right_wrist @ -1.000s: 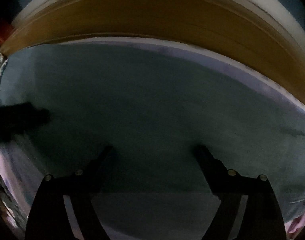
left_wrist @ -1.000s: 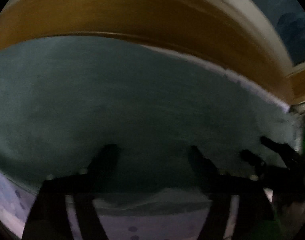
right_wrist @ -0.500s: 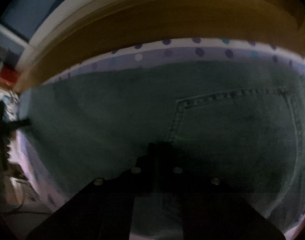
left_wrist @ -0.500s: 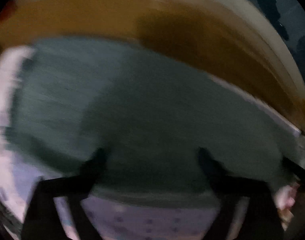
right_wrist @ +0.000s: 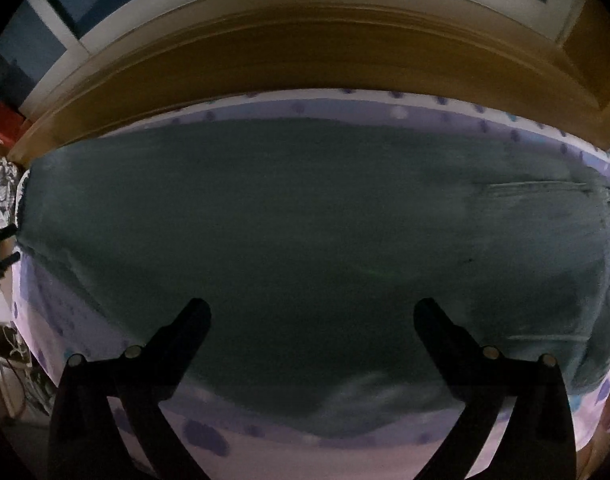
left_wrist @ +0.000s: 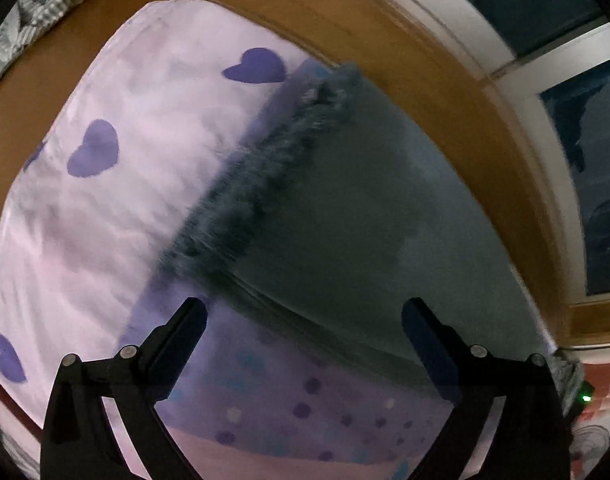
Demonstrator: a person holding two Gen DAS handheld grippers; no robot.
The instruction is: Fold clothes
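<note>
Around the jeans [right_wrist: 305,248], open bedsheet [left_wrist: 105,216] lies past the frayed hem [left_wrist: 257,184], and a dotted strip [right_wrist: 345,110] of it runs along their far side. Beyond the strip the wooden headboard [right_wrist: 305,52] walls off the far edge. The left gripper [left_wrist: 303,312] and right gripper [right_wrist: 311,312] stand spread wide at the jeans' near edge, nothing between their fingers.

A home bedroom. A bed sheet [left_wrist: 117,208] printed with purple hearts and a dotted cover [right_wrist: 385,114] lie against a wooden frame [right_wrist: 305,56]. White-framed window panes [left_wrist: 585,128], dark outside, stand behind it. Patterned fabric [left_wrist: 45,4] sits at the far corner.
</note>
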